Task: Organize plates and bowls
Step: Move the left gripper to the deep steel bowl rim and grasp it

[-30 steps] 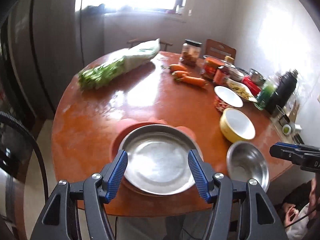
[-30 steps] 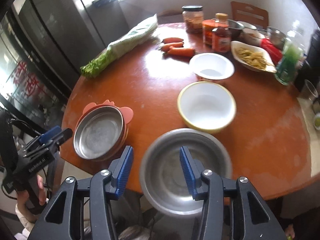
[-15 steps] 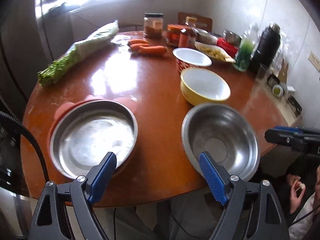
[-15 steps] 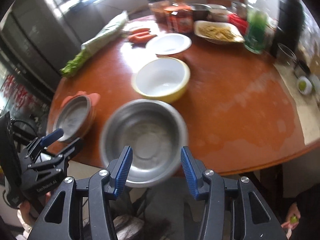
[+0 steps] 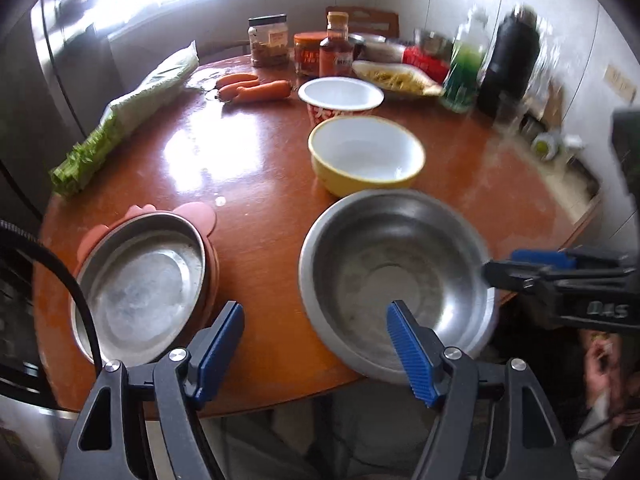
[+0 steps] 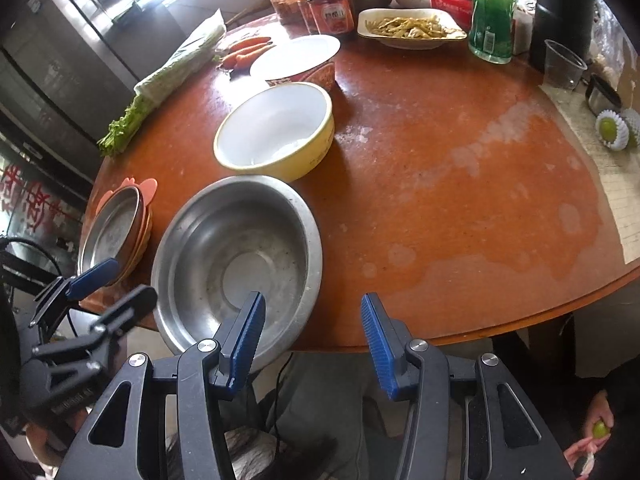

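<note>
A large steel bowl [image 5: 396, 280] [image 6: 236, 256] sits at the near edge of the round wooden table [image 5: 260, 168]. A steel plate [image 5: 140, 292] [image 6: 110, 232] rests on a pink animal-shaped plate [image 5: 192, 216] at the near left. Behind the steel bowl stand a yellow bowl [image 5: 366, 156] [image 6: 276, 132] and a white bowl with red print [image 5: 340, 96] [image 6: 298, 60]. My left gripper [image 5: 316, 352] is open and empty, its right finger over the steel bowl's near rim. My right gripper [image 6: 312, 344] is open and empty, just right of the steel bowl.
At the back of the table are carrots [image 5: 256, 88], bagged celery [image 5: 132, 116], jars [image 5: 268, 40], a sauce bottle [image 5: 336, 52], a dish of food [image 5: 396, 78], a green bottle [image 6: 490, 12] and a black flask [image 5: 508, 68]. A fridge [image 6: 60, 64] stands at left.
Both grippers have swung right and closer to the table. The left gripper now straddles the gap between plate and steel bowl; the right gripper has shifted off the bowl to its right.
</note>
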Tool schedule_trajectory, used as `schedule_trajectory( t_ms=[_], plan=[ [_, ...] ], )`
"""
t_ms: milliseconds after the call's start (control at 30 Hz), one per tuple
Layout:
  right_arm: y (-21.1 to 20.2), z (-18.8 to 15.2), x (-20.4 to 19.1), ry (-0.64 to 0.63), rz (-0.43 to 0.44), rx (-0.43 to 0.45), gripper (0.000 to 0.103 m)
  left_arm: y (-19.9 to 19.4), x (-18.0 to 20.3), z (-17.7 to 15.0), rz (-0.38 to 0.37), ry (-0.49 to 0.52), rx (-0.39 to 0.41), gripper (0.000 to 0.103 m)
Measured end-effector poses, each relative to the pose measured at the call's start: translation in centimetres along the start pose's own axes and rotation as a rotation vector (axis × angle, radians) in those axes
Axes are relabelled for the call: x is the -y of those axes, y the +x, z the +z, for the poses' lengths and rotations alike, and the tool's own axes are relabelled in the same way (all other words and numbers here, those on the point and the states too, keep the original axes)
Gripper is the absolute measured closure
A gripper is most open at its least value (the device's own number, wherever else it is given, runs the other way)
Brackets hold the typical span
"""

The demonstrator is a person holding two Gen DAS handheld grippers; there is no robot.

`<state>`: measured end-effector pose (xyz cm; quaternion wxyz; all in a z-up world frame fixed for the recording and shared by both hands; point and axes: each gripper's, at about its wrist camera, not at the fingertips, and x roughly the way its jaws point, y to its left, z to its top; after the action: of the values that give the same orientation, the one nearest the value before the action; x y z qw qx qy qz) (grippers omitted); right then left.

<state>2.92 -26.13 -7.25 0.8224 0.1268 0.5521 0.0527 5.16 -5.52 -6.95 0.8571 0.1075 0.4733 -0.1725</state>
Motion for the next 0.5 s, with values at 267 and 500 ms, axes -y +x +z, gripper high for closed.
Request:
schedule_trajectory(
  t_ms=[267, 500],
  plan=[
    [0.7, 0.0, 0.2, -0.011, 0.01, -0.008, 0.051, 2.1, 0.6, 1.1, -0.032, -0.019, -0.058, 0.03],
    [1.3, 0.3, -0.1, -0.029, 0.03, -0.021, 0.052, 3.4, 0.2, 1.3, -0.041, -0.047, -0.085, 0.044]
  ],
)
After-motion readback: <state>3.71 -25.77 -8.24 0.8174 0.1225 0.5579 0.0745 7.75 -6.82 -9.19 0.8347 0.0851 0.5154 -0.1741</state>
